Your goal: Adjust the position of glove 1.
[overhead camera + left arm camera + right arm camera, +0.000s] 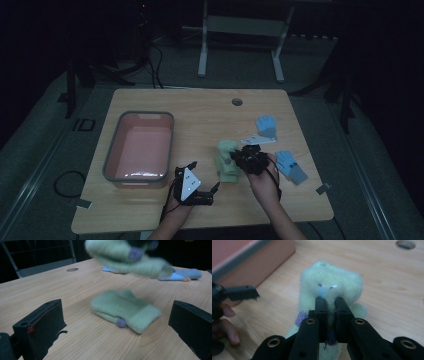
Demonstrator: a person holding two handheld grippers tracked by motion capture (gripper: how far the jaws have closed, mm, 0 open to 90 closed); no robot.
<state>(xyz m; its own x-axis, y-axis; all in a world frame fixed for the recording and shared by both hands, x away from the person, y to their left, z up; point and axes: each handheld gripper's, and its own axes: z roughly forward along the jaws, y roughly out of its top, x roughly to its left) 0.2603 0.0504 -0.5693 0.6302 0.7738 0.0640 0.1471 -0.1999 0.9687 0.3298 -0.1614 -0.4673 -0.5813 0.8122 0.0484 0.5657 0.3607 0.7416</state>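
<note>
Pinching green mitten [329, 287] between right hand-held gripper [329, 306] jaws.

We've got the right gripper [329, 301] clamped on a green mitten [332, 282] above the table [392, 280]; pink bin [249, 257] far left.

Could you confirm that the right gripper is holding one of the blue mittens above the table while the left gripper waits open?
Not quite: the right gripper is shut on a green mitten, as the right gripper view shows. The blue mittens lie on the table. The left gripper is indeed open.
</note>
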